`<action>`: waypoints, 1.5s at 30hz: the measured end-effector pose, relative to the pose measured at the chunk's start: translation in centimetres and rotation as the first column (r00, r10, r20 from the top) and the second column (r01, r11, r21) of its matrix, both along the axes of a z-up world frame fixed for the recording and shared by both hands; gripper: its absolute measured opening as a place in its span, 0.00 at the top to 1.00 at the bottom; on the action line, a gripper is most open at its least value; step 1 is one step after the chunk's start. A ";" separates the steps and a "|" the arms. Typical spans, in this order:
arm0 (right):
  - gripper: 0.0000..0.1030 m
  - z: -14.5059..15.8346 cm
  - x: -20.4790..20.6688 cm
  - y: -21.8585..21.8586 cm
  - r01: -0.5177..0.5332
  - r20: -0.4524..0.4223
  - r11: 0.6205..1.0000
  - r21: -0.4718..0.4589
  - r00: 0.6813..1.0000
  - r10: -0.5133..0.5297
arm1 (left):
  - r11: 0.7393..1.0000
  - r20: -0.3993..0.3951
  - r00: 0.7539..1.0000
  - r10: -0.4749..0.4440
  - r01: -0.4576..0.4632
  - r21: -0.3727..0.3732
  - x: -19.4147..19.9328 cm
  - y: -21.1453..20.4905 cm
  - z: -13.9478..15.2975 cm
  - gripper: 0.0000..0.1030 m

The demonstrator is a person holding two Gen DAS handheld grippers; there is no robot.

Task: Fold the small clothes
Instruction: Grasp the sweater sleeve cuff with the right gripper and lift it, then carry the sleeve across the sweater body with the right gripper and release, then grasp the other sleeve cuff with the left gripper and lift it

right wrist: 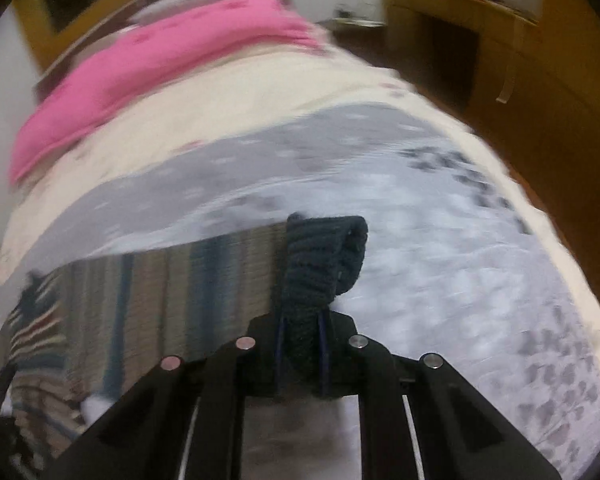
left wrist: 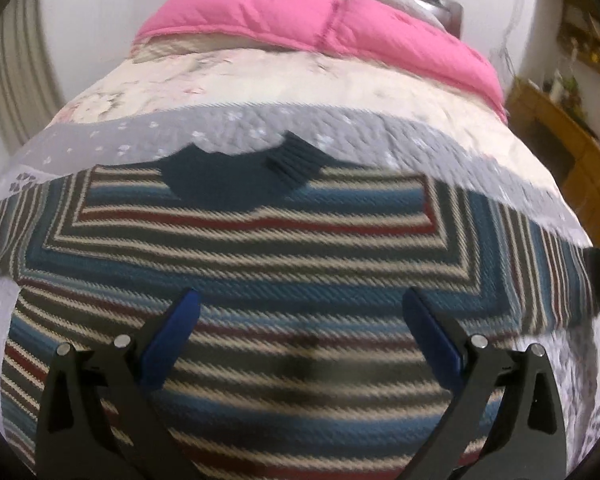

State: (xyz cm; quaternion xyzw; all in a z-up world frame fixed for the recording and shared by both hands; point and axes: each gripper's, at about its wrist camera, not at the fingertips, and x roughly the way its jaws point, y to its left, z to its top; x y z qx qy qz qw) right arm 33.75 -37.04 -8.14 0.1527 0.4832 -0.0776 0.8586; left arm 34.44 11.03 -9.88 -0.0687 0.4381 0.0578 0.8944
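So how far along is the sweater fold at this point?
Early. Done: the striped sweater lies spread flat on the bed quilt, no fold visible. In hand: the right hand-held gripper is shut on the dark ribbed cuff; the left hand-held gripper hovers open over the body. Left: all the folds.

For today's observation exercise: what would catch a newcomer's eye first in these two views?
The striped sweater spread flat across the bed, filling the left wrist view beneath the open left claw. Next, the right claw pinching the sweater's dark ribbed cuff. Behind both, the bright pink quilt at the bed's far end.
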 end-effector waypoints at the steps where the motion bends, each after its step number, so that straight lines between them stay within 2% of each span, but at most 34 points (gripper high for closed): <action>1: 0.87 0.4 0.2 2.2 -0.048 0.004 0.999 0.016 0.999 0.048 | 1.000 -0.003 1.000 0.008 -0.008 0.006 0.4 0.4 0.0 0.03; 8: 0.87 1.6 2.1 12.2 -0.236 0.065 0.960 0.148 0.971 0.229 | 0.999 -0.028 0.999 -0.025 0.026 0.032 1.0 1.7 0.1 0.03; 14: 0.87 0.7 3.7 20.6 -0.373 0.077 0.905 0.203 0.928 0.365 | 0.997 -0.047 0.999 -0.013 0.010 -0.078 1.1 3.6 0.0 0.03; 19: 0.86 -2.1 4.4 24.0 -0.388 0.026 0.900 0.197 0.920 0.391 | 0.991 -0.048 0.998 -0.036 0.029 -0.129 1.4 3.1 0.2 0.03; 22: 0.77 -3.2 4.2 24.4 -0.409 0.025 0.886 0.219 0.910 0.414 | 0.985 -0.048 0.997 -0.067 0.059 -0.159 1.7 2.0 0.4 0.03; 24: 0.60 -3.5 3.8 24.6 -0.432 0.045 0.862 0.266 0.898 0.437 | 0.979 -0.054 0.994 -0.094 0.083 -0.187 2.0 1.1 0.4 0.03; 26: 0.58 -2.9 2.6 23.8 -0.458 0.093 0.826 0.328 0.886 0.454 | 0.965 -0.060 0.989 -0.134 0.117 -0.237 2.4 -0.3 0.3 0.03; 27: 0.58 -2.4 1.8 23.2 -0.464 0.121 0.822 0.330 0.884 0.451 | 0.957 -0.062 0.986 -0.153 0.132 -0.257 2.6 -1.0 0.3 0.03; 30: 0.58 -0.6 -1.0 20.2 -0.433 0.167 0.862 0.266 0.901 0.401 | 0.927 -0.081 0.967 -0.241 0.204 -0.316 3.6 -4.1 -0.3 0.03; 34: 0.58 -0.4 -4.1 16.1 -0.363 0.174 0.897 0.252 0.929 0.327 | 0.897 -0.134 0.939 -0.318 0.252 -0.364 5.2 -7.6 -2.2 0.03; 37: 0.58 -0.5 -5.9 14.9 -0.352 0.173 0.908 0.227 0.932 0.319 | 0.876 -0.191 0.918 -0.347 0.245 -0.415 6.5 -9.7 -3.9 0.03; 42: 0.58 -0.5 -7.7 14.2 -0.351 0.196 0.913 0.209 0.929 0.312 | 0.865 -0.249 0.901 -0.356 0.217 -0.452 7.7 -12.1 -6.0 0.04; 43: 0.58 -0.4 -8.0 14.2 -0.350 0.202 0.915 0.202 0.929 0.311 | 0.861 -0.255 0.898 -0.358 0.211 -0.463 7.8 -12.5 -6.4 0.09; 44: 0.58 -0.4 -8.3 14.2 -0.352 0.206 0.914 0.200 0.928 0.312 | 0.858 -0.253 0.900 -0.355 0.206 -0.470 7.9 -12.8 -6.6 0.26; 45: 0.58 -0.4 -8.5 14.2 -0.353 0.209 0.914 0.201 0.927 0.312 | 0.853 -0.250 0.899 -0.360 0.208 -0.479 8.0 -13.1 -6.7 0.38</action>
